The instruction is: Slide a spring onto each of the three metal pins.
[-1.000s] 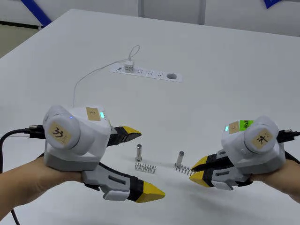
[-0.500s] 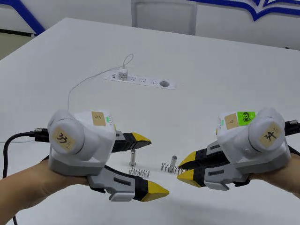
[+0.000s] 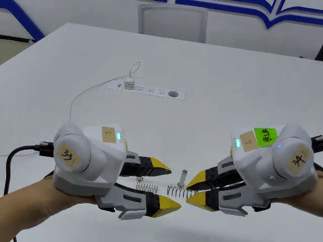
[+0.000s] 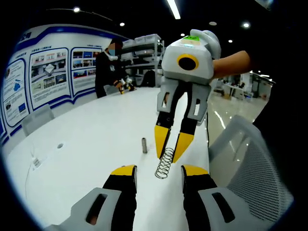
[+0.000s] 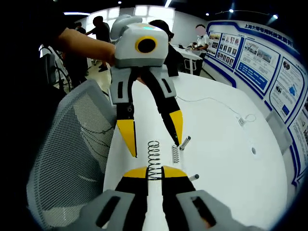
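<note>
Right gripper view: the right gripper [image 5: 154,174] has its jaws pressed in on the near end of a spring [image 5: 154,159], and the coil sticks out ahead of the tips toward 12 o'clock. The left gripper [image 5: 156,150] faces it from 12 o'clock with its jaws spread wide and nothing held. The free end of the spring reaches into that gap.

In the head view a metal pin [image 3: 182,177] stands upright on the white table [image 3: 227,101], at about 1 o'clock of the held spring and close to the right gripper's tips. A second spring [image 3: 146,187] lies flat at about 9 o'clock of that pin. At its 11 o'clock a second pin [image 3: 140,179] is half hidden behind the left gripper's upper jaw. I can make out two pins, and neither wears a spring.

My reading is that the first spring is being carried to a pin, so the task has hardly begun. The next move calls for setting the coil's open end squarely over the pin's top. The left gripper would likely steady the floppy free end.

Pins and springs rest loose on the bare tabletop, not in any tray or box. A power strip [image 3: 146,91] lies well off at 11 o'clock
</note>
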Tool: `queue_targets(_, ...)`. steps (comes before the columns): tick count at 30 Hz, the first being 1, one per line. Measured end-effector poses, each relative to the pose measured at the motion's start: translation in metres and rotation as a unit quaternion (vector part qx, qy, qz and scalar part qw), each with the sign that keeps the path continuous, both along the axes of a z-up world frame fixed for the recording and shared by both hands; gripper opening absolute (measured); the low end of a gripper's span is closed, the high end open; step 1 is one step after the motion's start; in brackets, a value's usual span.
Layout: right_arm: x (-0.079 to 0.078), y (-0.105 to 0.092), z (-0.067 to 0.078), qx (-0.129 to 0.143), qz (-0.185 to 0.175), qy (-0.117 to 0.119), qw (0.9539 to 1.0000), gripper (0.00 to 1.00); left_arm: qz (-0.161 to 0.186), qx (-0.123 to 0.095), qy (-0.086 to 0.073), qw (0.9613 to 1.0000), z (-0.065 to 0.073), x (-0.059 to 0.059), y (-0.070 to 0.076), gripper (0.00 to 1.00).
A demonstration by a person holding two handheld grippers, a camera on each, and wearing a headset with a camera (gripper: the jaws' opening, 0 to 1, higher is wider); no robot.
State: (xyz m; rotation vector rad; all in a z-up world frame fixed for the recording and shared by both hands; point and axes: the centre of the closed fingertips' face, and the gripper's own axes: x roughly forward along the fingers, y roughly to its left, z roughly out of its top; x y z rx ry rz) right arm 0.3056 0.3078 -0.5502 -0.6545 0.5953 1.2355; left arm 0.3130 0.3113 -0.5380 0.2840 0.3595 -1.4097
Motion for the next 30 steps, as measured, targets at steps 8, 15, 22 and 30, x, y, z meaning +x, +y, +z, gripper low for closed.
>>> queue_targets(8,-0.0024,0.0039,0.0027,0.001,0.012,-0.004,0.9999,0.1,-0.012,0.004,0.004,0.9999,-0.0033,-0.004,-0.0027,0.25)
queue_targets(15,-0.0009,0.0042,0.0021,-0.002,0.016,-0.006,0.9998,0.1,-0.02,0.018,-0.005,0.9996,-0.0088,-0.0051,-0.0032,0.13)
queue_targets(22,-0.001,0.0047,0.0028,-0.006,0.021,-0.011,0.9997,0.1,-0.03,0.029,-0.019,0.999,-0.0086,-0.0057,-0.0025,0.11)
queue_targets(30,0.0015,0.003,0.0046,-0.009,0.033,-0.032,0.9989,0.12,-0.038,0.031,-0.053,0.9974,-0.0031,-0.0056,-0.0041,0.1)
